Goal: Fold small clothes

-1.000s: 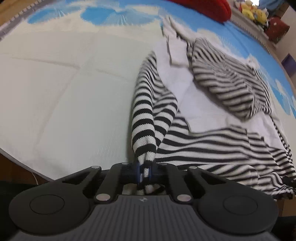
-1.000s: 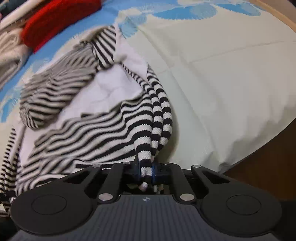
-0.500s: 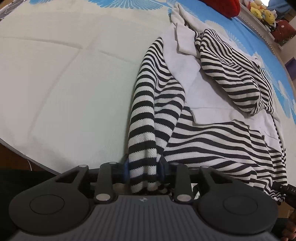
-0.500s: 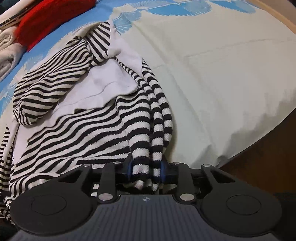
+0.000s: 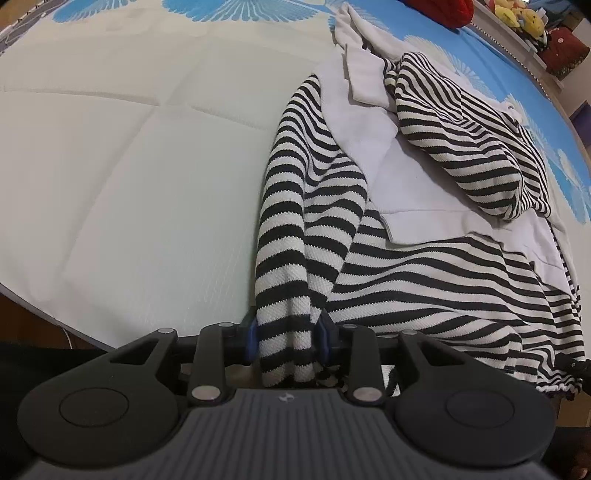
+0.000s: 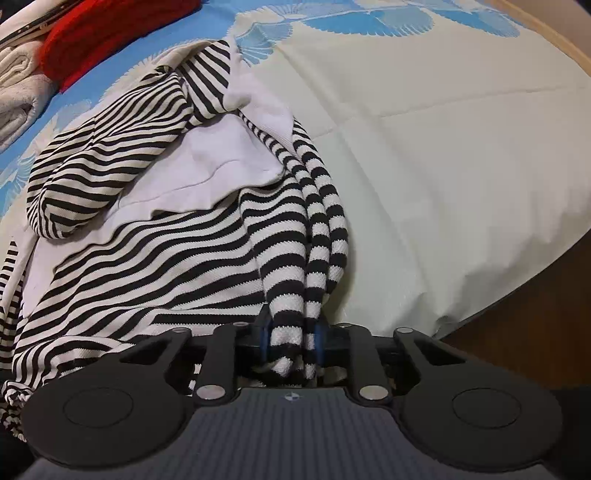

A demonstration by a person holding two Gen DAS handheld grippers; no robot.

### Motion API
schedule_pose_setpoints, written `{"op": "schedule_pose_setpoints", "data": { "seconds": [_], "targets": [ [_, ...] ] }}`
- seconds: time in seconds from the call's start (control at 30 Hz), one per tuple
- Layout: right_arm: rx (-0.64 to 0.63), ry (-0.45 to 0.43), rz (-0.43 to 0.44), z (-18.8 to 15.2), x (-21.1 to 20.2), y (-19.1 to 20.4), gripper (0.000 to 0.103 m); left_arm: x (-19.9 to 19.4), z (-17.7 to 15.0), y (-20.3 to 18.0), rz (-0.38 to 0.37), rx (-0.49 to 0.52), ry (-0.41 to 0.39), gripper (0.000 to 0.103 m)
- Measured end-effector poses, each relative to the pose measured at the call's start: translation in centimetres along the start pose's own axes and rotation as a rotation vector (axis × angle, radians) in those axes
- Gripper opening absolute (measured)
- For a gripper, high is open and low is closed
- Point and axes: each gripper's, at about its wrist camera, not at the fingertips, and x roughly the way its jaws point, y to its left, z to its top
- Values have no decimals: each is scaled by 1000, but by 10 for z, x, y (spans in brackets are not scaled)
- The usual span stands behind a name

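A black-and-white striped garment with white panels lies spread on the bed; it also shows in the right wrist view. My left gripper has its jaws partly apart with a bunched striped edge of the garment lying between them at the bed's near edge. My right gripper likewise has its jaws partly apart around another bunched striped edge. A folded striped part lies on top of the white panel.
The bed cover is pale with blue fan patterns. A red cushion and folded pale towels lie at the far side. Plush toys sit beyond the bed. The wooden bed frame shows at the lower right.
Both grippers' jaws have widened from a tight pinch on the striped edges. The fabric now sits looser between them, and the garment lies flatter on the bed.
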Motion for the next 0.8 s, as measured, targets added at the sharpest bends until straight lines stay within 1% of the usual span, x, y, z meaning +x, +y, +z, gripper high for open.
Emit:
{"op": "schedule_pose_setpoints", "data": {
  "seconds": [0.13,0.47,0.8],
  "targets": [
    [-9,-9,0,-1,-2,1,18,-2,0,-1,0,12,-9,29],
    [-23,-4,-10,-2,-1,1,19,0,0,-1,-7,15,1,30],
    [-36,-7,-17,-2,1,4,18,1,0,-3,7,24,-3,29]
  ]
}}
